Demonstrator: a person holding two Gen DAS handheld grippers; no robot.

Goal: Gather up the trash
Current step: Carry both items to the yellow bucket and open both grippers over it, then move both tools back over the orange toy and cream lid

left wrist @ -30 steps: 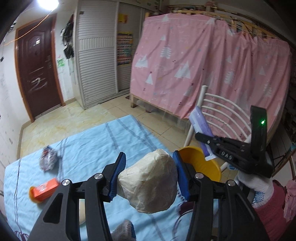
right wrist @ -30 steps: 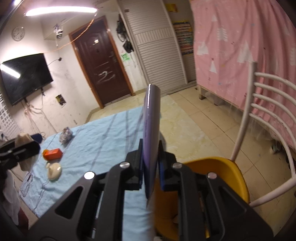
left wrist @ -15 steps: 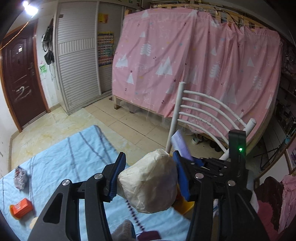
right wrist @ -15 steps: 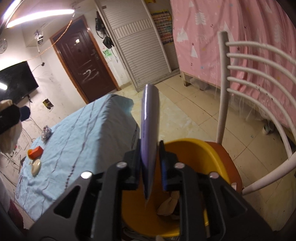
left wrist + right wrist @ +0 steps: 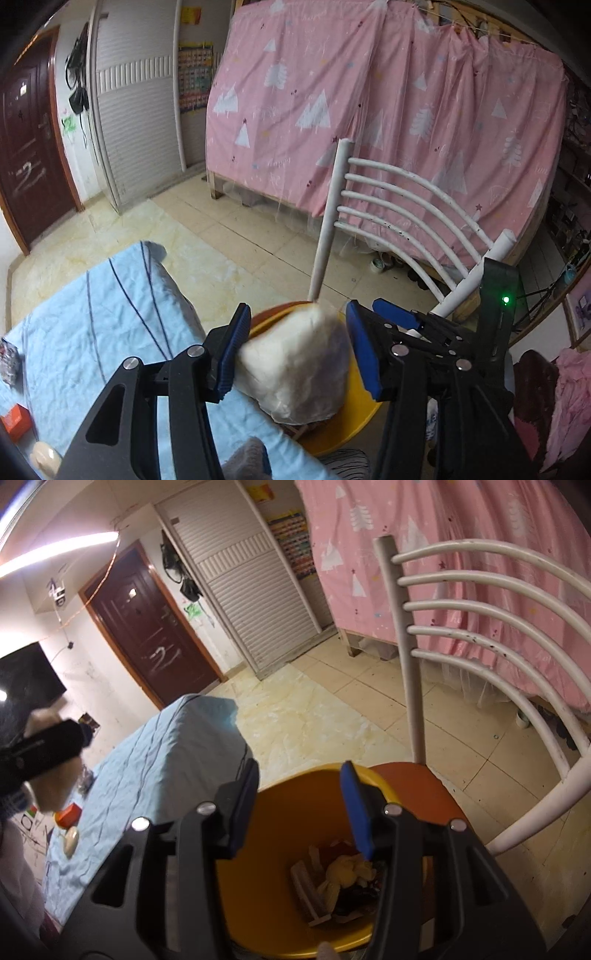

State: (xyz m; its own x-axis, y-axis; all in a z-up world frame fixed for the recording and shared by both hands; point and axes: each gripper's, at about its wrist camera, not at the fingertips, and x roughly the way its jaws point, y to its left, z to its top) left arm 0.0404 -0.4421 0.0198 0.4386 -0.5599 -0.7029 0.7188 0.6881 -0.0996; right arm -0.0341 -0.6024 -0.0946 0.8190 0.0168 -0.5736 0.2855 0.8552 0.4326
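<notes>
The left gripper (image 5: pixel 295 354) clamped a pale crumpled wad (image 5: pixel 295 365) over the yellow bin's (image 5: pixel 266 867) nine-o'clock rim, the right gripper (image 5: pixel 299 808) gaped empty above it, so releasing there risked a spill outside.

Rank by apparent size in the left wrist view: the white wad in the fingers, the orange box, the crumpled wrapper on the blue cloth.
1. White wad, though nearness to the camera inflates it.
2-3. Orange box and crumpled wrapper: look alike, both cut by the edge; unranked.
</notes>
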